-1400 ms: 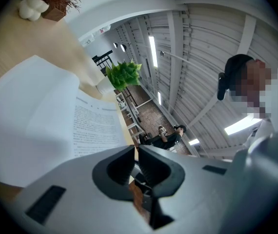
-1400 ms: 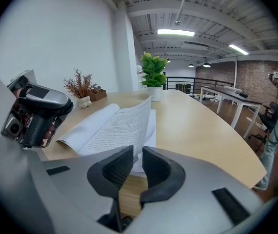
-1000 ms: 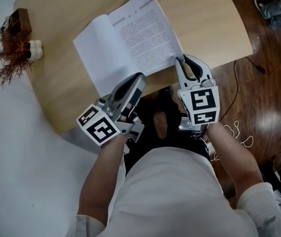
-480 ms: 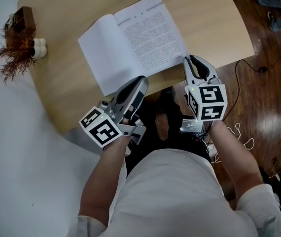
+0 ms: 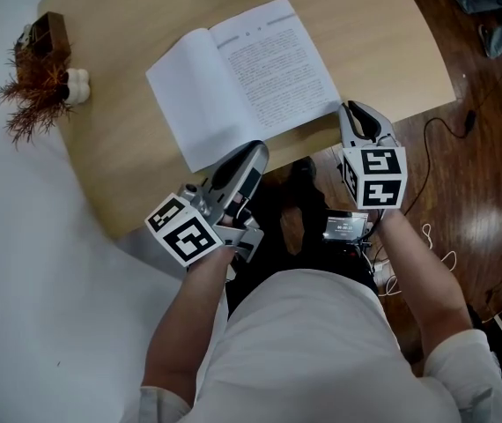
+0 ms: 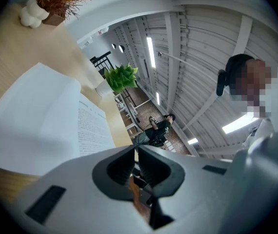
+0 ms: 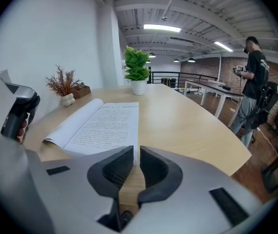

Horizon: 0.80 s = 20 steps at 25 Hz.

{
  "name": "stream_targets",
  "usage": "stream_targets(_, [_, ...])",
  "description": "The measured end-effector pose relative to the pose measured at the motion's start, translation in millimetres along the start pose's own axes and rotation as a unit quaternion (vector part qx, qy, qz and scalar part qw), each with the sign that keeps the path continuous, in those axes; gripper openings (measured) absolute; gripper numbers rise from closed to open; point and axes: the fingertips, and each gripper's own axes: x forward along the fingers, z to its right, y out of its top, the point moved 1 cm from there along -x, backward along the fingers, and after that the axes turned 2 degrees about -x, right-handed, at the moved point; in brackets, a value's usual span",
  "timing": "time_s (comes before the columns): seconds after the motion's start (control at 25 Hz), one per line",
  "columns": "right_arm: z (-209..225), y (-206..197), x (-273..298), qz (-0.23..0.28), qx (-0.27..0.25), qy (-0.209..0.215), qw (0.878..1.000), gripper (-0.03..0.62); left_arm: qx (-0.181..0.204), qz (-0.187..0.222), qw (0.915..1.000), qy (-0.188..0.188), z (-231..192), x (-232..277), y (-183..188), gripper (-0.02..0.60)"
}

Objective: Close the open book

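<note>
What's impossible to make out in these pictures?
- Head view: print on the open white paper book is too small to read.
- Every view: its cover is hidden under its pages.
- Left gripper view: the book's near edge is hidden behind the grey left hand-held gripper.
- Head view: the white lumps beside the reddish-brown dried twig ornament are too small to identify.

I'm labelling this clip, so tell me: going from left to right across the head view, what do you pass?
dried plant arrangement → open book → right gripper → black cable on the floor. The left gripper is left out: it sits below the book and overlaps it sideways.
</note>
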Motion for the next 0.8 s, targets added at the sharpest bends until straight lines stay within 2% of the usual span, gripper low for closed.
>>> stream_targets(0.52, [14.4, -6.3, -8.1, -0.011, -0.003, -0.014, 1.0, 0.038, 0.007, 0.007, 1.0, 0.0, 7.9, -13.3, 0.3, 0.0])
stream_targets(0.8, [11.7, 3.8, -24.1, 0.007, 0.034, 0.002, 0.999, 0.037, 0.018, 0.014, 0.9997, -0.002, 15.0, -25.1, 4.7, 0.0])
